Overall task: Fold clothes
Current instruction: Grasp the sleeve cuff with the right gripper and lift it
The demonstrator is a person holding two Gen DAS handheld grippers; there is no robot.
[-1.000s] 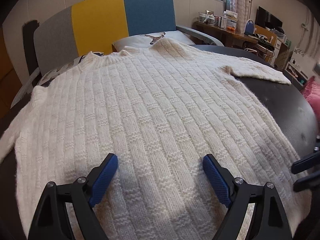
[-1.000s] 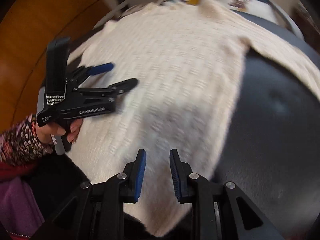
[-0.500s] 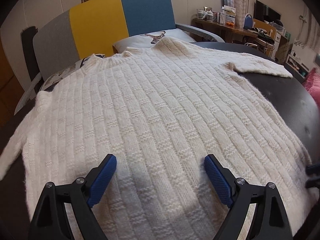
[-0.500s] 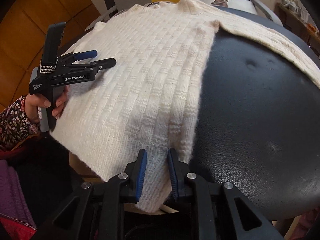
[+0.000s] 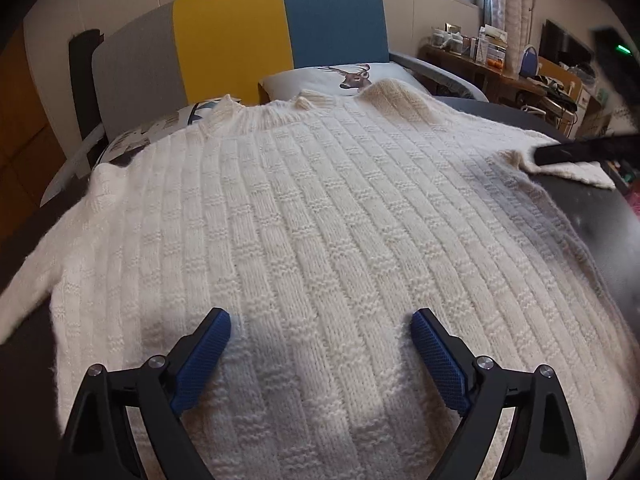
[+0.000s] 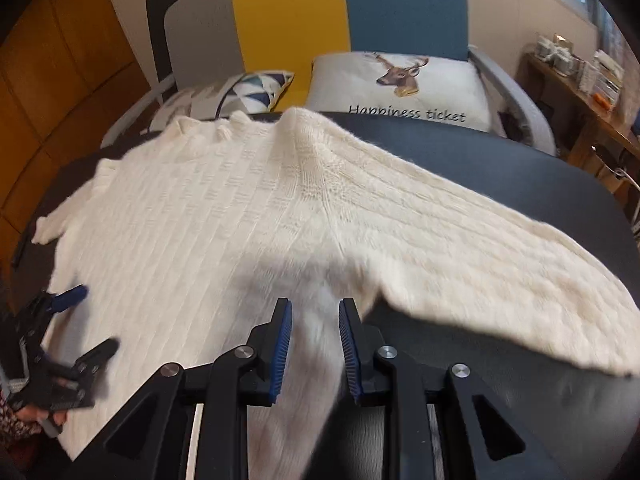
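Observation:
A cream knit sweater (image 5: 320, 216) lies spread flat on a dark round table (image 5: 600, 208), collar at the far side. My left gripper (image 5: 320, 336) is wide open and empty, hovering over the sweater's lower body. My right gripper (image 6: 315, 320) has its jaws a narrow gap apart over the sweater's right side near the armpit (image 6: 328, 280); it holds nothing. The right sleeve (image 6: 500, 256) stretches out to the right. The left gripper shows at the lower left of the right wrist view (image 6: 84, 320). The right gripper's tip shows at the right of the left wrist view (image 5: 576, 152).
A grey, yellow and blue sofa (image 5: 248, 40) stands behind the table with a deer cushion (image 6: 400, 84) and a triangle-pattern cushion (image 6: 256, 92). A cluttered wooden desk (image 5: 500, 68) is at the far right. An orange wooden wall (image 6: 60, 80) is on the left.
My right gripper has moved from the sweater's lower right hem up toward the armpit and sleeve. My left gripper has stayed open over the lower body, shifting slightly.

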